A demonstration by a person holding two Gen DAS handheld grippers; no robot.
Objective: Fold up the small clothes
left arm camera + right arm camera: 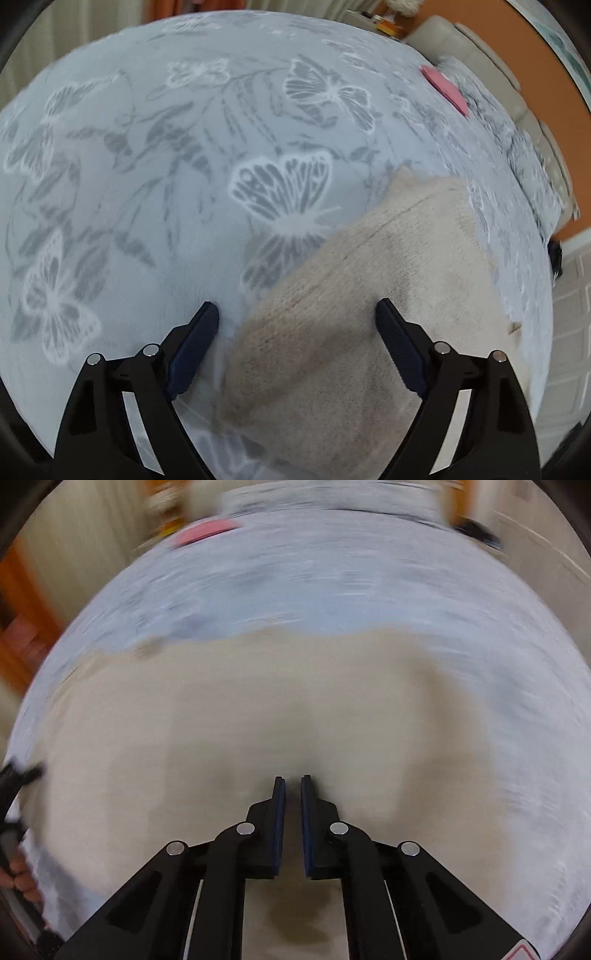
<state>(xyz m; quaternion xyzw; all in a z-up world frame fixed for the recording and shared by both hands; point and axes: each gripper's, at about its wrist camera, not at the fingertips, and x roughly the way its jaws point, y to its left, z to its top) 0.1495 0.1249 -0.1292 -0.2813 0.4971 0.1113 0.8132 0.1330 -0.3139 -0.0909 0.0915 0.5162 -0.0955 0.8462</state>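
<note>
A beige knitted garment [373, 280] lies on a pale blue blanket with grey butterflies [147, 177]. My left gripper [297, 314] is open above the garment's left edge, one finger over the blanket, the other over the knit. In the blurred right wrist view the garment [258, 709] fills the middle. My right gripper [293, 781] is nearly closed, its jaws a narrow gap apart, and pinches a fold of the beige fabric. The blanket [332, 583] shows beyond the garment.
A pink item [447, 88] lies at the blanket's far right edge and also shows in the right wrist view [207, 531]. A cream sofa [480, 48] and an orange wall stand behind. The other hand [18, 878] shows at the left edge.
</note>
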